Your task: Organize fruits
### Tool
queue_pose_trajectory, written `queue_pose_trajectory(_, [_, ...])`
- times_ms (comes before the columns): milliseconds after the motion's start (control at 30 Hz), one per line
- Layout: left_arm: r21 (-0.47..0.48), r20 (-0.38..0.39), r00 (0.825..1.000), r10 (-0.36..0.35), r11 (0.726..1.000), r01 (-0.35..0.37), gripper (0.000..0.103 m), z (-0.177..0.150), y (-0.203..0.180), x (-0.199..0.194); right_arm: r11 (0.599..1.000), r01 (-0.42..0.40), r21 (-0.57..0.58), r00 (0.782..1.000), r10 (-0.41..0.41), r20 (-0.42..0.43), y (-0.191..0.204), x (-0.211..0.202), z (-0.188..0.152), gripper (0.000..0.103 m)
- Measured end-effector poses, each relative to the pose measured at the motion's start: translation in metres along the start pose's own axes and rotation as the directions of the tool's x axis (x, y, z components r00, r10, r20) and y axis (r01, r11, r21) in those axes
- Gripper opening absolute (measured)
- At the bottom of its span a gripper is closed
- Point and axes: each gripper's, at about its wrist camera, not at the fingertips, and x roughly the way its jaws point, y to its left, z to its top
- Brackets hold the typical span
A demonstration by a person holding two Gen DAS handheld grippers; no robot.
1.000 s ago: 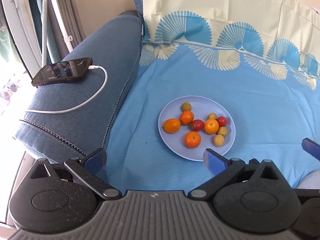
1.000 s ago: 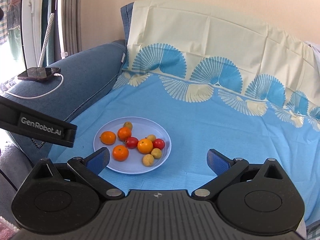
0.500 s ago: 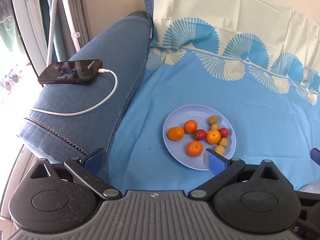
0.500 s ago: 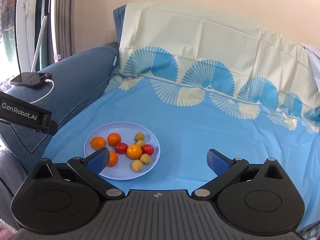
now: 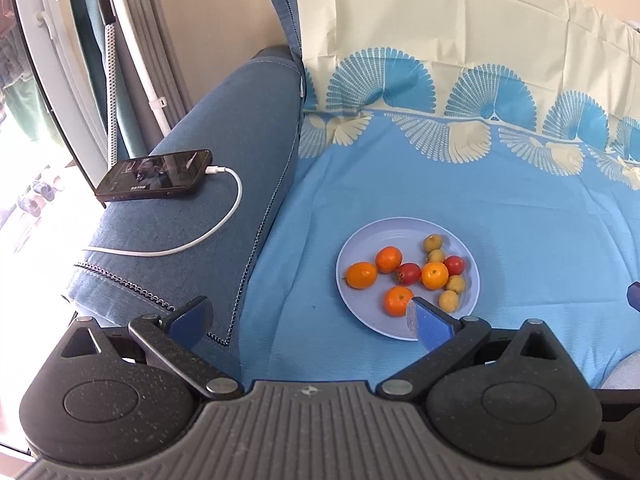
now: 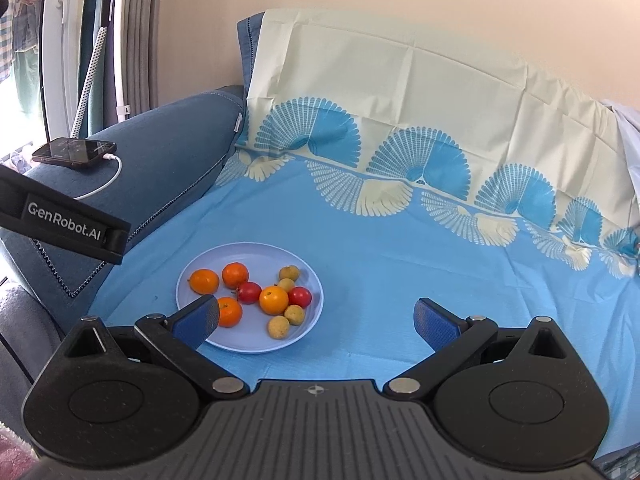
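A pale blue plate (image 5: 400, 232) (image 6: 248, 254) lies on the blue sheet and holds several small fruits: orange ones such as the leftmost (image 5: 361, 275) (image 6: 204, 281), two red ones (image 5: 408, 273) (image 6: 248, 292), and several small yellow-green ones (image 5: 433, 242) (image 6: 289, 272). My left gripper (image 5: 310, 320) is open and empty, hovering near the plate's front-left edge, its right finger overlapping the rim. My right gripper (image 6: 316, 318) is open and empty, held just in front of the plate's right side.
A dark phone (image 5: 154, 176) (image 6: 74, 152) on a white charging cable (image 5: 224, 216) rests on the blue sofa armrest (image 5: 224, 136) at left. The patterned sheet (image 6: 400, 240) runs up the backrest. The left gripper's body (image 6: 64, 220) shows at the right wrist view's left edge.
Both grippers have drawn back and shifted; the plate now sits farther to the right and lower in the left view. Both stay open, and the fruits have not moved.
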Motion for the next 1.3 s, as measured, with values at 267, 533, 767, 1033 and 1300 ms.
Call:
queue_pose_trajectory(267, [0.024, 0.027, 1.0, 0.005, 1.0, -0.006, 0.103, 0.002, -0.004, -0.005, 0.999, 0.024, -0.033, 0.999, -0.023, 0.026, 0.004, -0.009, 0.005, 0.102])
queue_pose_trajectory(533, [0.029, 0.015, 0.999, -0.029, 0.999, 0.029, 0.103, 0.0, 0.002, 0.001, 0.997, 0.063, -0.053, 0.998, -0.063, 0.005, 0.014, -0.01, 0.01, 0.102])
queue_pose_trajectory(767, [0.041, 0.003, 1.0, -0.01, 0.999, 0.01, 0.103, 0.001, 0.002, 0.006, 0.997, 0.061, -0.04, 0.998, -0.061, -0.003, 0.015, -0.005, 0.01, 0.102])
queue_pose_trajectory(1033, [0.066, -0.019, 0.999, 0.029, 0.997, -0.028, 0.103, 0.004, -0.013, 0.006, 0.999, 0.02, 0.024, 1.0, -0.021, 0.018, -0.003, 0.003, 0.005, 0.102])
queue_pose_trajectory(1300, [0.07, -0.032, 0.999, 0.009, 0.998, -0.006, 0.103, 0.005, -0.018, 0.011, 0.999, 0.018, 0.038, 1.0, -0.018, 0.013, -0.012, 0.007, 0.004, 0.102])
